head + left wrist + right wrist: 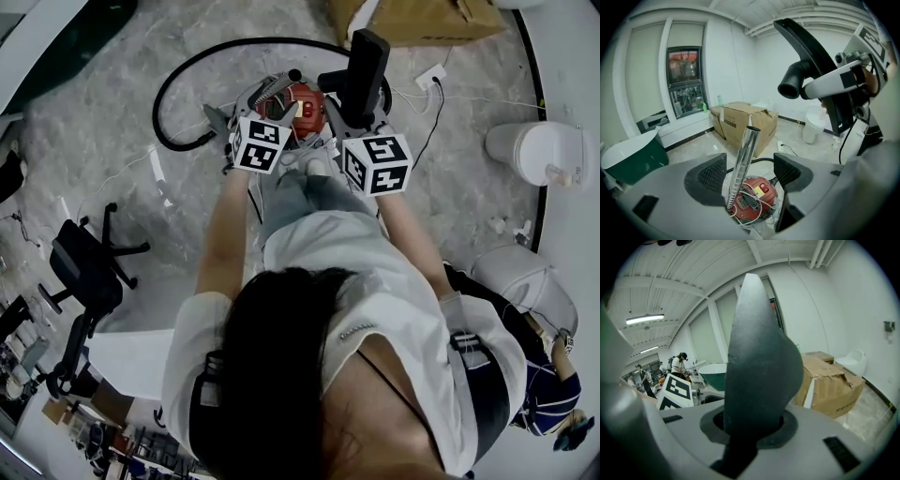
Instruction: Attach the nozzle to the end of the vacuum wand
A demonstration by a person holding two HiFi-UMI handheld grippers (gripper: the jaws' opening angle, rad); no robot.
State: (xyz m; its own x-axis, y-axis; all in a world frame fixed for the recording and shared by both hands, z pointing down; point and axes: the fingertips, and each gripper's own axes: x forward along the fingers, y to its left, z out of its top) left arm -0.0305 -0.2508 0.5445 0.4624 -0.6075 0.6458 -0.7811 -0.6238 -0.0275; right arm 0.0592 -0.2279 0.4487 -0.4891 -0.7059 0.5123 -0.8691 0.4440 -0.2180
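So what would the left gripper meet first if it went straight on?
Probably the metal wand, which stands in the gap between the left gripper's open jaws. The red vacuum body lies behind it, though depth is unclear.

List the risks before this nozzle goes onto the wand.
1. The left gripper's fingers stand open around the shiny metal vacuum wand without pressing it, so the wand may lean away when pushed.
2. The right gripper is shut on the black plastic nozzle, which could twist in that grip as it meets the tube.
3. Loose white cord over the red vacuum body near the wand's lower end might snag.
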